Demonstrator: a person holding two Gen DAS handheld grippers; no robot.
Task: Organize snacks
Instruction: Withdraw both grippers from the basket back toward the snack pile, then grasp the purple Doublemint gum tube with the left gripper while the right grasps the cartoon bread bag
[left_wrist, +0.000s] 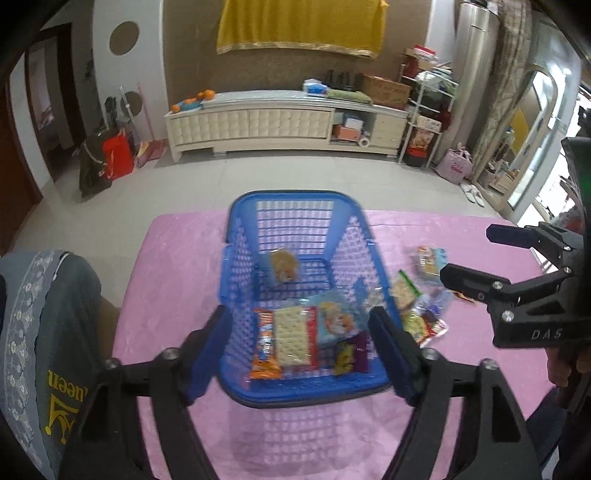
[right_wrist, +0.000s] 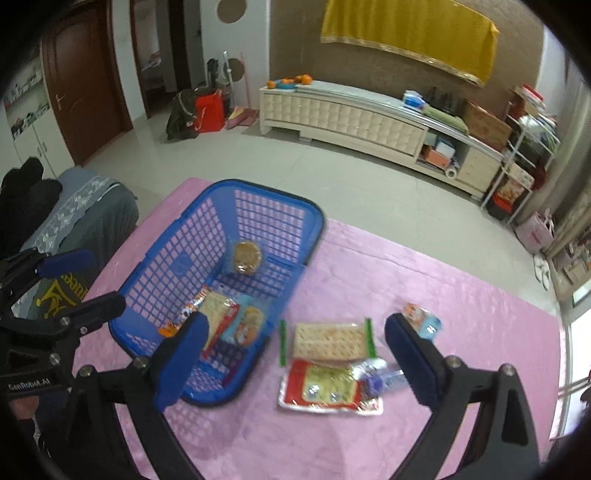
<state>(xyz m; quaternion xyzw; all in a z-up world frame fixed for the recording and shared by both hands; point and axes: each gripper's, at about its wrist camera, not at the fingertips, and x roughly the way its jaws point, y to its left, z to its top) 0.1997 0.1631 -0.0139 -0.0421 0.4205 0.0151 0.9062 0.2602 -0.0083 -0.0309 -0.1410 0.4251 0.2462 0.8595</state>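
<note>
A blue plastic basket (left_wrist: 240, 229) (right_wrist: 177, 254) stands on the pink table. It holds several snack packs: a cracker pack (left_wrist: 291, 336), an orange pack (left_wrist: 264, 349) and a round cookie pack (left_wrist: 283, 265) (right_wrist: 246, 257) at the far end. My left gripper (left_wrist: 301, 350) is open and empty above the basket's near end. My right gripper (right_wrist: 295, 354) is open and empty above loose snacks right of the basket: a green-edged cracker pack (right_wrist: 328, 341), a red-edged pack (right_wrist: 325, 387), a small clear wrapper (right_wrist: 380, 374) and a small carton (right_wrist: 423, 319).
The pink tablecloth (left_wrist: 177, 295) (right_wrist: 461, 332) covers the table. A grey-covered chair (left_wrist: 48, 325) (right_wrist: 85, 218) stands at the table's left. The right gripper shows at the right of the left wrist view (left_wrist: 469, 254). A white cabinet (left_wrist: 258, 125) stands across the tiled floor.
</note>
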